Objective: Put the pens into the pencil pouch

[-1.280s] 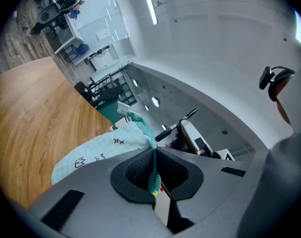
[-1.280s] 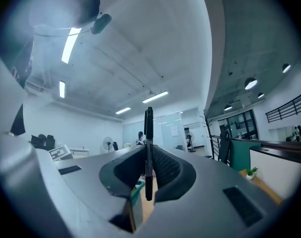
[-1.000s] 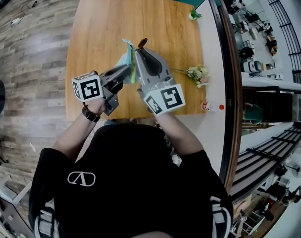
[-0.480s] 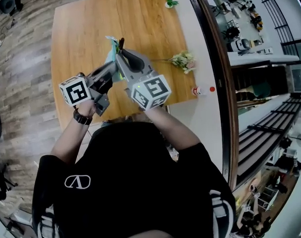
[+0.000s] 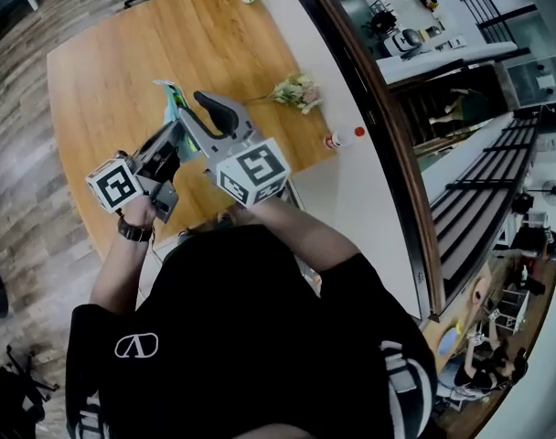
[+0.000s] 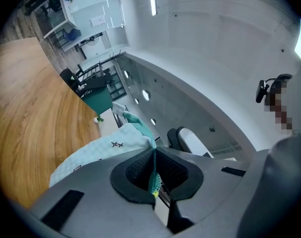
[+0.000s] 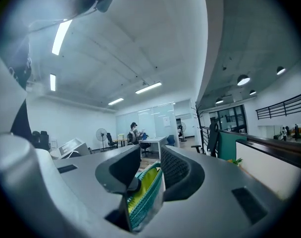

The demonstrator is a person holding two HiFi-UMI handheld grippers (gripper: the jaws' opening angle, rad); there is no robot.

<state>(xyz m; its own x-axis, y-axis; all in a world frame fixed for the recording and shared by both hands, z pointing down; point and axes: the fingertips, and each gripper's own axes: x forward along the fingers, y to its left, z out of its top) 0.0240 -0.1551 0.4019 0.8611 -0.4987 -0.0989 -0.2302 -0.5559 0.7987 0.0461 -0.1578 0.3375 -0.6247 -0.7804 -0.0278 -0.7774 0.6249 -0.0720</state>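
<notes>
Pens not made out in any view; small dark object (image 7: 132,184) beside pouch rim, identity unclear. Pouch (image 5: 171,99) held above table (image 5: 104,53), largely masked in head view. Left gripper (image 6: 154,155) clenched on teal zipper edge. Right gripper (image 7: 149,170) jaws slightly apart, just been opening, pouch rim between them. Broad tabletop beyond; flowers (image 5: 296,90) near right edge.

Bright, even light from ceiling strips (image 7: 61,36); fisheye bending; dark corners.

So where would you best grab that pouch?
By the thin rim of the pouch, coming edge-on from its end, as the left gripper does: the rim is a flat fabric strip that fits between the jaws, while the body looks wide and floppy.
</notes>
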